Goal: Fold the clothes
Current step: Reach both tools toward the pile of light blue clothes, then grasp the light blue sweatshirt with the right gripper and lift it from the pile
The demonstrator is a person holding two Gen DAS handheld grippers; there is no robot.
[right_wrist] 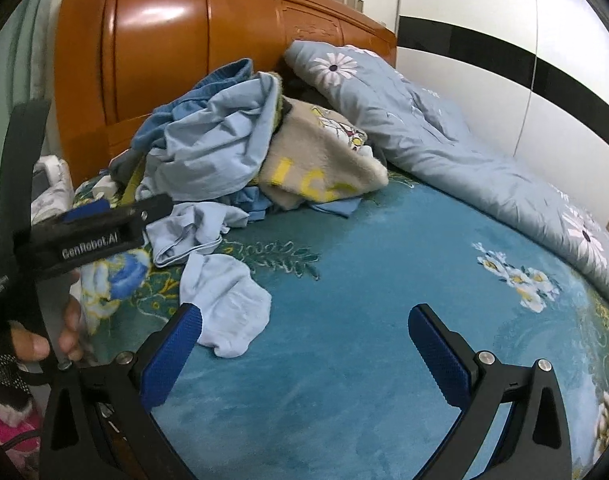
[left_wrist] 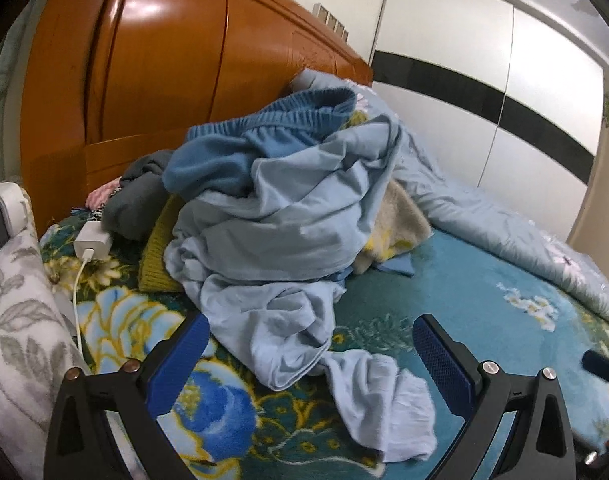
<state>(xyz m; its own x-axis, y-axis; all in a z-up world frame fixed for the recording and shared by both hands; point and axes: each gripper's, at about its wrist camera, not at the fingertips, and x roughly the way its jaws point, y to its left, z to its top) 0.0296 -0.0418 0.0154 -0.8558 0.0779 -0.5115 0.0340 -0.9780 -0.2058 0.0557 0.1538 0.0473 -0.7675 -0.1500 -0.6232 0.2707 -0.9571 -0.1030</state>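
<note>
A heap of clothes lies on the bed by the headboard. On top is a crumpled light blue garment, also seen from the right wrist as the light blue garment; one sleeve trails toward me. A darker blue knit sweater and a beige fleece piece with yellow letters lie in the heap. My left gripper is open, just above the trailing cloth, holding nothing. My right gripper is open over bare blanket, with the sleeve end beside its left finger. The left gripper shows at the left, held by a hand.
A teal flowered blanket covers the bed. A rolled light blue quilt with daisies runs along the right side. An orange wooden headboard stands behind. A white charger with cable and a grey patterned pillow lie at the left.
</note>
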